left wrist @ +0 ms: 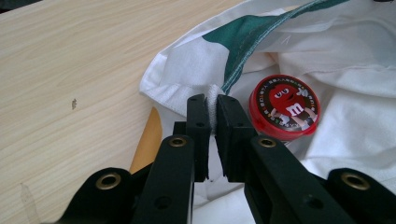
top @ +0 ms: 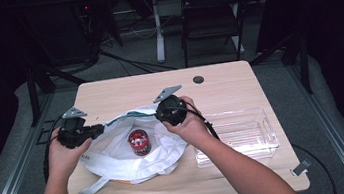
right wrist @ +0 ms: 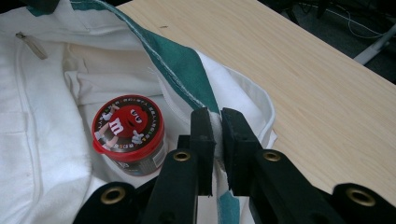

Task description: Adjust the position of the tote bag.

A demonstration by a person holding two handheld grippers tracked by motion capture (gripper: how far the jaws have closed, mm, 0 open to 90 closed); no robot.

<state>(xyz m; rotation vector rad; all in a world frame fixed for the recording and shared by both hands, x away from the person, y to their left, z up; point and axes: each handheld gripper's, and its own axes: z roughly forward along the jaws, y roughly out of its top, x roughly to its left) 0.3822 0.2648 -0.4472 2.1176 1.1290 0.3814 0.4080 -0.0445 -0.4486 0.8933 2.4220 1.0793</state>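
Observation:
A white cloth bag [top: 131,150] with a green stripe lies open on the wooden table [top: 219,90]. A red-lidded candy tub [top: 139,141] stands upright inside it. My left gripper [top: 98,131] is shut on the bag's left rim; the white hem [left wrist: 213,105] is pinched between its jaws, with the tub [left wrist: 285,106] just beyond. My right gripper [top: 161,112] is shut on the bag's right rim [right wrist: 216,128], next to the green stripe, and the tub [right wrist: 128,128] sits to the left of its jaws. The two grippers hold the bag's mouth spread apart.
A clear plastic tray [top: 235,134] sits on the table to the right of the bag. A round hole [top: 198,79] marks the table's far edge. A yellow-orange flat piece [left wrist: 147,140] pokes out from under the bag. A dark chair [top: 212,16] stands beyond the table.

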